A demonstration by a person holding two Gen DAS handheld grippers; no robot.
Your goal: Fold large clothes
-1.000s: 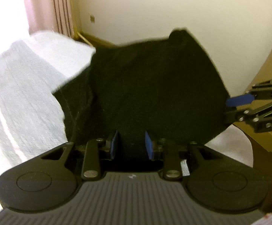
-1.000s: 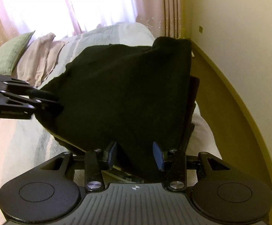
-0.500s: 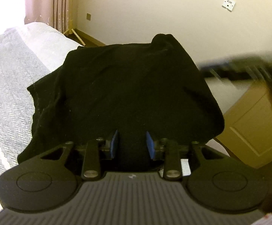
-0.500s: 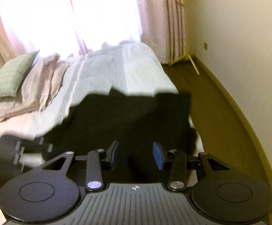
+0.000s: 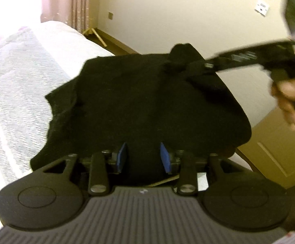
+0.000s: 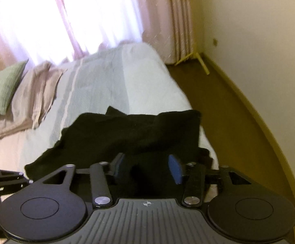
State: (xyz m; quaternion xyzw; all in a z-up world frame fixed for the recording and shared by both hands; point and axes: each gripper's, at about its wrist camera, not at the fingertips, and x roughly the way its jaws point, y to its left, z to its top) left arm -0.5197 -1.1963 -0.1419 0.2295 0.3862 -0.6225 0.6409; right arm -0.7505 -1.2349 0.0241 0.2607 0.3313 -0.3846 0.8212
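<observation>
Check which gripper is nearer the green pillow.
Left. The left gripper sits on the green pillow side of the black garment; the right gripper is farther over, toward the wall.

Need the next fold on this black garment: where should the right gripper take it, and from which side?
Take the black garment at its raised far corner near the bed edge, coming from the floor side with the jaws across the edge; that corner stands up, free of the bedspread.

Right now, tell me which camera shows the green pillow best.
The right wrist view. The green pillow lies at the far left of the bed, beside the beige folded bedding. The left wrist view shows none of it, only the black garment and bedspread.
</observation>
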